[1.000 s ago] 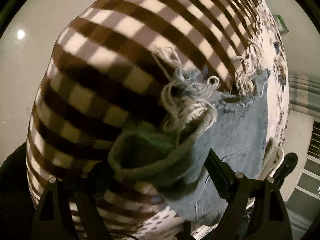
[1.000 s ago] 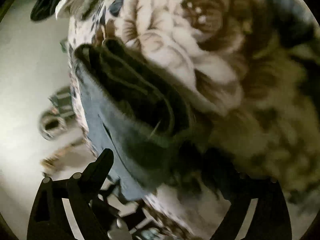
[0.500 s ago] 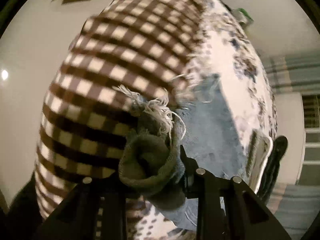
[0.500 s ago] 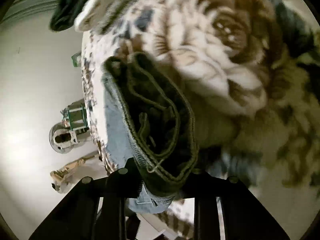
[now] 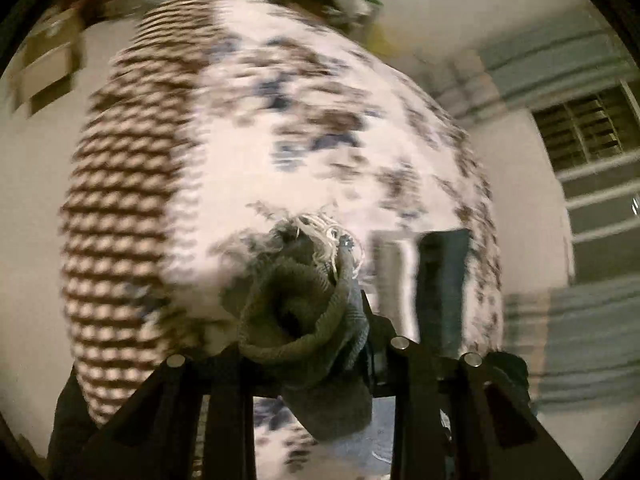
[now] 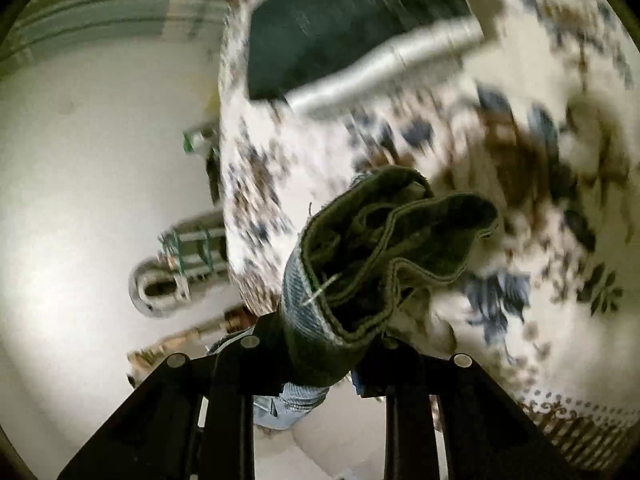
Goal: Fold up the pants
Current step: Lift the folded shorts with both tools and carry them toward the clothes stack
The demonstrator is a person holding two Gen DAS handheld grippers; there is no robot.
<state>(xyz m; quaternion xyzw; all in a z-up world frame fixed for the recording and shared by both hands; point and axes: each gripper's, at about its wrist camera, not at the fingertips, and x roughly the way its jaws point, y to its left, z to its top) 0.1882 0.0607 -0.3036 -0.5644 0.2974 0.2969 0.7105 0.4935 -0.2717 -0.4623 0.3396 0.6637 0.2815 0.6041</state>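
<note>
The pants are blue denim with frayed hems. My left gripper is shut on a bunched frayed end of the pants, held above the bed. My right gripper is shut on another bunched edge of the pants, with blue denim hanging down below the fingers. Both views are blurred by motion. The rest of the pants is hidden under the grippers.
A floral bedspread covers the bed, with a brown checked blanket at its left side. A dark folded garment and a pale one lie at the bed's far edge. Pale floor and small clutter lie beside it.
Both grippers closed on the pants and lifted them off the bed. The denim that lay spread on the bedspread is now bunched in the jaws and hanging below.
</note>
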